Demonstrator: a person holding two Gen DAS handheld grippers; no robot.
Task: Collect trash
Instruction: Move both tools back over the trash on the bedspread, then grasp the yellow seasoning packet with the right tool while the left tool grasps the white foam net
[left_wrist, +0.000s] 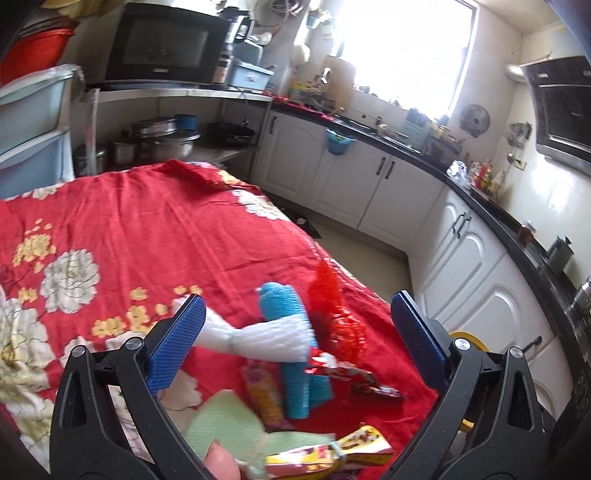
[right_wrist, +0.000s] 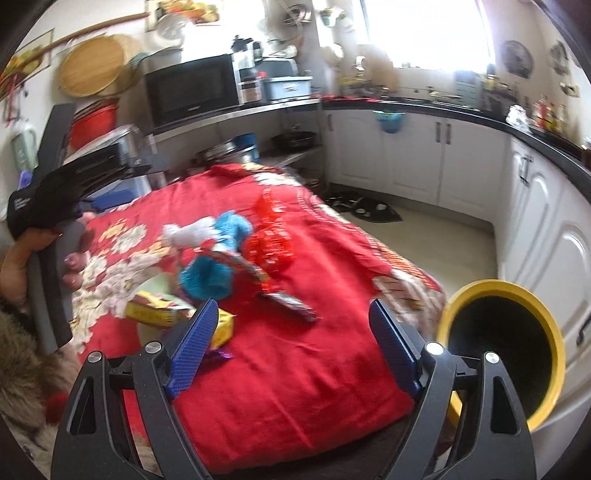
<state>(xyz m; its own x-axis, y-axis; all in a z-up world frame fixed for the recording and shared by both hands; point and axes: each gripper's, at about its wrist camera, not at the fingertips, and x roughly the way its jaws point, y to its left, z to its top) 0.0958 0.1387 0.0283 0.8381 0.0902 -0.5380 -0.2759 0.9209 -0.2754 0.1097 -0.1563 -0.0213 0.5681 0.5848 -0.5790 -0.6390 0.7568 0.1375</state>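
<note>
A pile of trash lies on a table under a red flowered cloth (left_wrist: 147, 229). It holds a white foam net (left_wrist: 258, 338), a blue foam net (left_wrist: 295, 387), a crinkled red wrapper (left_wrist: 332, 306), a dark snack wrapper (left_wrist: 365, 384) and a yellow packet (left_wrist: 332, 454). My left gripper (left_wrist: 301, 325) is open above the pile and holds nothing. The right gripper (right_wrist: 295, 343) is open too, over bare cloth nearer than the pile. From there I see the blue net (right_wrist: 214, 266), the red wrapper (right_wrist: 269, 236) and a yellow-rimmed bin (right_wrist: 491, 286) to its right.
White cabinets (left_wrist: 369, 192) under a black counter run along the far and right sides, across a strip of floor. A microwave (right_wrist: 192, 88) and pots stand behind the table. At the left edge a gloved hand (right_wrist: 33, 210) grips a grey handle.
</note>
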